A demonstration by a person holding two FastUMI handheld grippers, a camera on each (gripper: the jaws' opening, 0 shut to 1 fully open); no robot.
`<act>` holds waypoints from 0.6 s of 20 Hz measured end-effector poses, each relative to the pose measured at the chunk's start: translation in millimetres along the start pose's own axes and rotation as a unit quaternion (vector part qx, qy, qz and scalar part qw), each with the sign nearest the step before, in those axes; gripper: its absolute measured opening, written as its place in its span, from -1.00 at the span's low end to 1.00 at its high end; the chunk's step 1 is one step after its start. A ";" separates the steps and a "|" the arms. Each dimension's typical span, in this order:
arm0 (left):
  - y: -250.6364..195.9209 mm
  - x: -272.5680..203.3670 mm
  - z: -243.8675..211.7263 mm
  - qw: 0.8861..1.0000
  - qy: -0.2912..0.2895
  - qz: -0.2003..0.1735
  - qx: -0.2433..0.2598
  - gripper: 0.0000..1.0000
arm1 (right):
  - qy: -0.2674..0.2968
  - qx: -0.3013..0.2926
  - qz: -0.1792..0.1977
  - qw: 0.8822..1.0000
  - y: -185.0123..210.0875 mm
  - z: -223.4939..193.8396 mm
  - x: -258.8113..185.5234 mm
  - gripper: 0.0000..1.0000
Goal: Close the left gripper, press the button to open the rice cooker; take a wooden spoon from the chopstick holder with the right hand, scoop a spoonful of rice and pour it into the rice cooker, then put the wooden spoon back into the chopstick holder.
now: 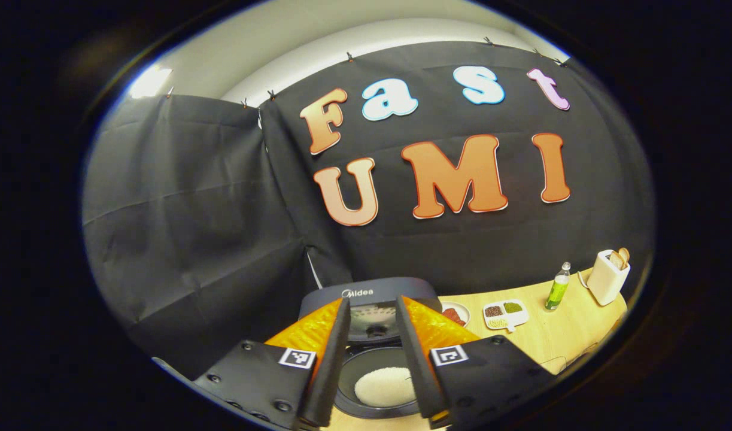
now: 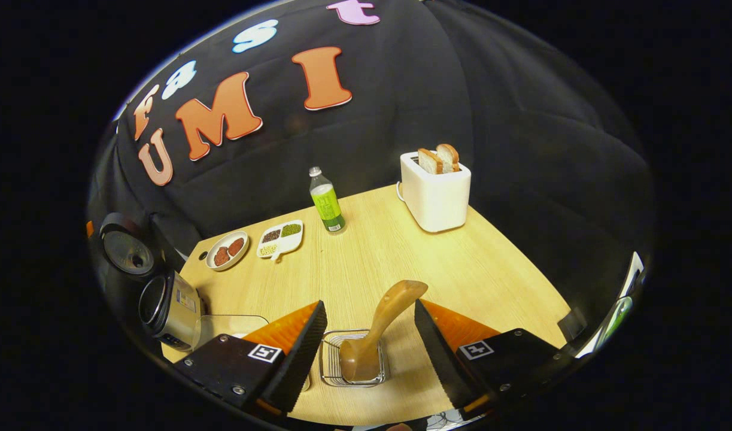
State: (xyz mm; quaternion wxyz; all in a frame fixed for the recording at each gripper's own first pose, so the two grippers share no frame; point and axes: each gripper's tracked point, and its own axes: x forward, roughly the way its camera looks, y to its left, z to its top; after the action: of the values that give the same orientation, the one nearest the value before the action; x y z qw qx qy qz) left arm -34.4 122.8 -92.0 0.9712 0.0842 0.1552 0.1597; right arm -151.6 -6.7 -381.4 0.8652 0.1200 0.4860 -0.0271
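The rice cooker (image 1: 345,383) stands open right below my left gripper (image 1: 372,301), its lid (image 1: 366,294) raised and white rice (image 1: 385,386) lying in the dark pot. The left gripper's jaws are apart with nothing between them. In the right gripper view the wooden spoon (image 2: 389,308) stands bowl-down in the wire chopstick holder (image 2: 331,359), its handle leaning up to the right. My right gripper (image 2: 370,305) is open, one finger on each side of the spoon and neither touching it. The open rice cooker (image 2: 171,311) sits at the table's left edge.
A clear container (image 2: 234,323) stands between the cooker and the holder. Farther back on the wooden table (image 2: 461,263) are a round plate (image 2: 227,250), a divided dish of grains (image 2: 280,238), a green bottle (image 2: 327,200) and a white toaster (image 2: 436,191) with bread.
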 end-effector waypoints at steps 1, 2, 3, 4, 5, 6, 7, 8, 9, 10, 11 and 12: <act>1.0 -4.1 -0.7 1.000 -0.006 0.003 0.001 0.23 | 0.016 0.006 -0.001 1.000 0.2 -8.3 7.2 0.84; 0.0 -6.3 -0.5 1.000 -0.007 0.004 0.002 0.36 | 0.026 0.015 0.002 1.000 1.8 -12.1 11.8 0.83; -3.8 -8.6 -1.4 1.000 -0.007 0.001 0.002 0.49 | 0.034 0.026 0.005 0.999 3.8 -14.6 15.7 0.84; -5.8 -10.2 -3.1 1.000 -0.005 0.002 0.003 0.49 | 0.040 0.037 0.008 0.998 5.8 -16.7 20.0 0.82; -5.0 -10.8 -5.7 1.000 -0.004 0.003 0.004 0.49 | 0.046 0.044 0.010 0.998 7.5 -20.0 24.0 0.81; -4.6 -13.0 -6.4 1.000 -0.003 0.005 0.004 0.48 | 0.050 0.049 0.010 0.998 7.0 -21.5 28.2 0.79; -3.2 -15.6 -8.2 1.000 -0.002 0.007 0.003 0.48 | 0.053 0.052 0.009 0.997 6.4 -23.3 31.0 0.77; -3.2 -17.4 -9.5 1.000 0.000 0.008 0.002 0.31 | 0.054 0.057 0.005 0.997 5.2 -23.7 34.9 0.70; -1.4 -18.8 -11.2 1.000 -0.001 0.010 0.001 0.14 | 0.056 0.062 0.005 0.996 7.0 -25.8 39.4 0.67; -0.3 -20.6 -10.5 1.000 -0.001 0.011 0.001 0.31 | 0.058 0.067 0.005 0.996 8.4 -27.6 43.3 0.60; 1.9 -22.3 -12.8 1.000 0.000 0.014 0.000 0.37 | 0.060 0.071 0.004 0.996 8.7 -30.3 46.5 0.56; 2.0 -22.8 -13.7 1.000 0.001 0.015 -0.001 0.43 | 0.063 0.073 0.003 0.995 9.7 -32.4 49.9 0.46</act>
State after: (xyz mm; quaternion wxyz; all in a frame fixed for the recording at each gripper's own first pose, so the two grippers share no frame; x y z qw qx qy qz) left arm -59.9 118.6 -98.1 0.9686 0.0855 0.1545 0.1748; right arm -150.8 13.8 -438.1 0.8220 0.1857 0.5358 -0.0519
